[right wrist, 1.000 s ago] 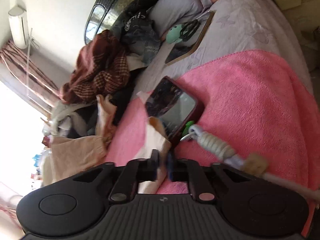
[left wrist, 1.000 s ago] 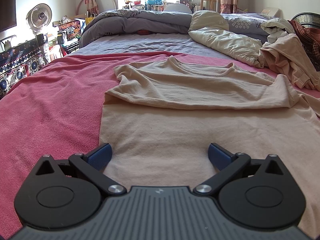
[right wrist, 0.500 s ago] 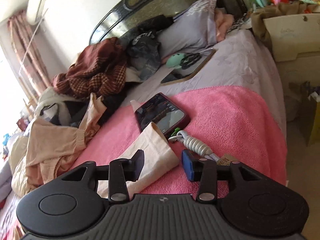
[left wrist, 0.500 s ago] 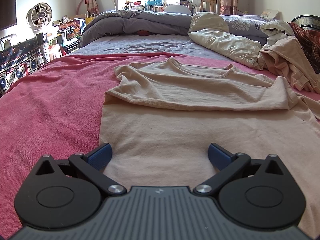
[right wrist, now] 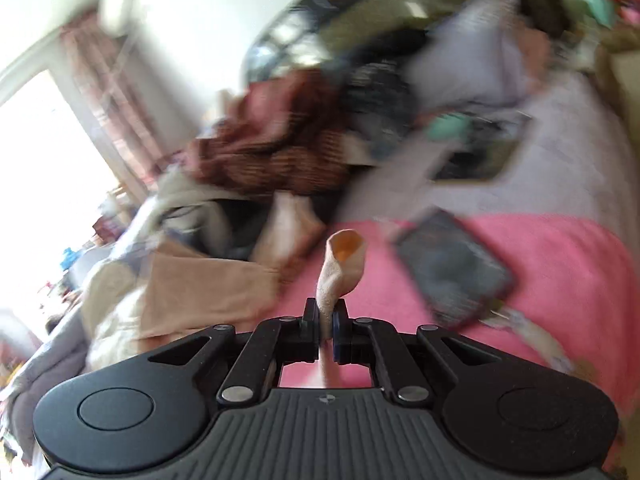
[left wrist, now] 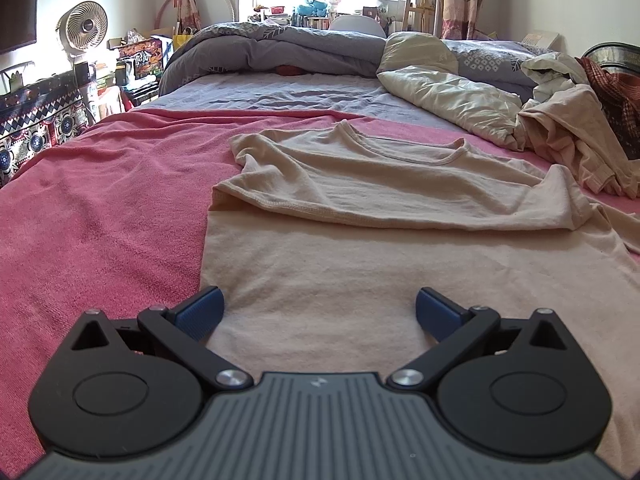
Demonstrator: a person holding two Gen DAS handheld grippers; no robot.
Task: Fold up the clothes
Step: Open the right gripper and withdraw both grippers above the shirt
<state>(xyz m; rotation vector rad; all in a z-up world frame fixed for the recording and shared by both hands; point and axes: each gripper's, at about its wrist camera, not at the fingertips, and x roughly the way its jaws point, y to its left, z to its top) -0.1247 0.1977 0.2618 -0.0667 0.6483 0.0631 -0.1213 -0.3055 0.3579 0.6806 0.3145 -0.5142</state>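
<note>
A beige long-sleeved shirt [left wrist: 360, 184] lies spread on the pink blanket [left wrist: 100, 208], its upper part folded over toward me. My left gripper [left wrist: 318, 308] hovers low over the shirt's near part, jaws wide open, with nothing between the blue pads. In the blurred right wrist view my right gripper [right wrist: 327, 320] is shut on the shirt's sleeve [right wrist: 342, 268]. The cuff stands up past the fingertips, raised off the blanket.
A dark phone [right wrist: 452, 272] and a coiled white cable [right wrist: 532, 332] lie on the blanket right of the sleeve. A heap of clothes [left wrist: 568, 132] and a cream duvet [left wrist: 440, 92] sit at the far right. A fan [left wrist: 82, 26] stands at the left wall.
My right gripper opened around the sleeve end, then shut on it and lifted it while the view rolled. The left gripper stayed still and open.
</note>
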